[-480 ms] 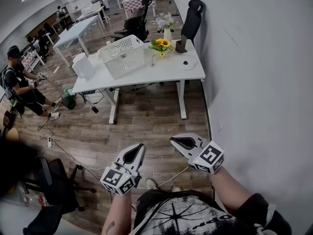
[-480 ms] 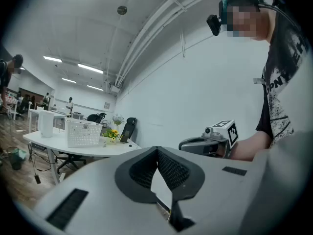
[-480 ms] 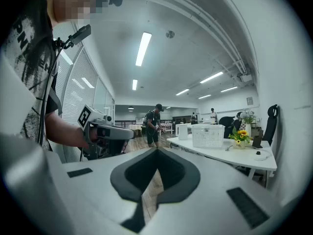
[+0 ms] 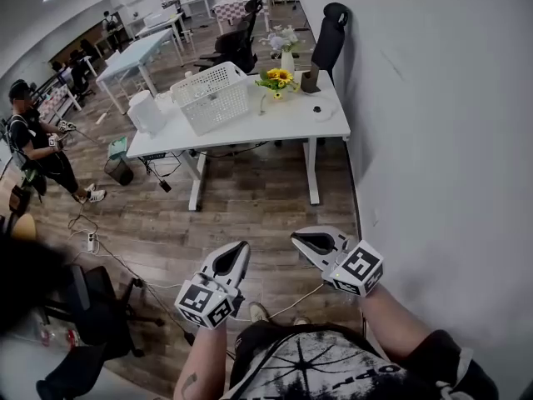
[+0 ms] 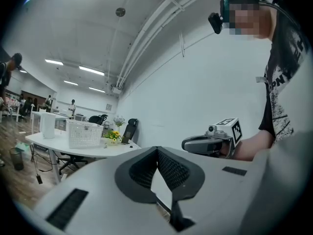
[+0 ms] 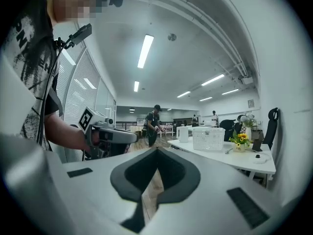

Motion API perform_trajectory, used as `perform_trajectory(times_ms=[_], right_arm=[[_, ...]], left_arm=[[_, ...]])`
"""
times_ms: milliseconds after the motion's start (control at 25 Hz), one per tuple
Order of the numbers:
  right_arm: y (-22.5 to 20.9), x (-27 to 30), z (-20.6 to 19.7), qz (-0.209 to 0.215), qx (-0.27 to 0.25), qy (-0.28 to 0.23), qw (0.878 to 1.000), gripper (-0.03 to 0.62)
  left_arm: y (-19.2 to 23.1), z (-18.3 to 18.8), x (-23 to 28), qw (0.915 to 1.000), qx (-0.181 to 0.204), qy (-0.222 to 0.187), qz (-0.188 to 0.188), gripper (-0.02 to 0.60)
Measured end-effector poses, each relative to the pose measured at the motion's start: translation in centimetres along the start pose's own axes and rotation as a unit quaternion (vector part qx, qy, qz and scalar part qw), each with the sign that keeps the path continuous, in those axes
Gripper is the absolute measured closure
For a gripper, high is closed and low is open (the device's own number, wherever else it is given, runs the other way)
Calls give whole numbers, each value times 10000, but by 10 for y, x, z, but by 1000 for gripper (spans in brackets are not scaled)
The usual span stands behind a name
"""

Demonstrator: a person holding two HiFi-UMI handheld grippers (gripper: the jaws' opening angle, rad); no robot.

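left gripper [image 4: 236,251]: fingers pressed together at the tips, nothing between them. right gripper [image 4: 301,240]: same, fingers closed tip to tip, empty. Both are held side by side close to the person's waist, tips pointing far. Under them is only wood plank floor [image 4: 250,207], with a thin pale cable [image 4: 291,304] lying just near of the right one. Each gripper carries a white cube with black square markers: patterns only, no letters. The black-and-white shirt print [image 4: 316,369] is too cut off to read.

Far side, well apart from both grippers: white bench [image 4: 250,127], its right end by the white wall [image 4: 433,123]. On it:
- white plastic lattice basket [image 4: 212,96], middle-left
- white jug [image 4: 147,113], left end
- bunch of sunflowers [image 4: 276,77], just right of the basket
- white vase of pale flowers [image 4: 286,57], just beyond the sunflowers
- small dark upright block [image 4: 310,79], beside the sunflowers on the right

black office chair [image 4: 236,40] stands on the bench's far side. A black chair back [image 4: 330,23] stands by the wall at the far right corner.

Room is an open-plan office: more white tables far left, ceiling strip lights [image 6: 145,49], a person in a black cap [image 4: 37,144] at the left edge, a dark swivel chair [image 4: 100,315] near left.
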State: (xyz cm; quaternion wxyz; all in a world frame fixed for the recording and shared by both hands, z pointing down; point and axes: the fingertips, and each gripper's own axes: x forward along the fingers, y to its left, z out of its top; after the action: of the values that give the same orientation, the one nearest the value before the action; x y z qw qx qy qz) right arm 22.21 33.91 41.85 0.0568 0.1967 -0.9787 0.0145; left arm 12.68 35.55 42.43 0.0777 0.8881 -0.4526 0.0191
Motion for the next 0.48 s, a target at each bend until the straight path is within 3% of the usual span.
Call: perform_trajectory(times_ms=[480], right_arm=[[-4, 3, -1, 64, 116, -92, 9999, 571]], left_arm=[[7, -7, 2, 9998, -168, 58, 52, 571]])
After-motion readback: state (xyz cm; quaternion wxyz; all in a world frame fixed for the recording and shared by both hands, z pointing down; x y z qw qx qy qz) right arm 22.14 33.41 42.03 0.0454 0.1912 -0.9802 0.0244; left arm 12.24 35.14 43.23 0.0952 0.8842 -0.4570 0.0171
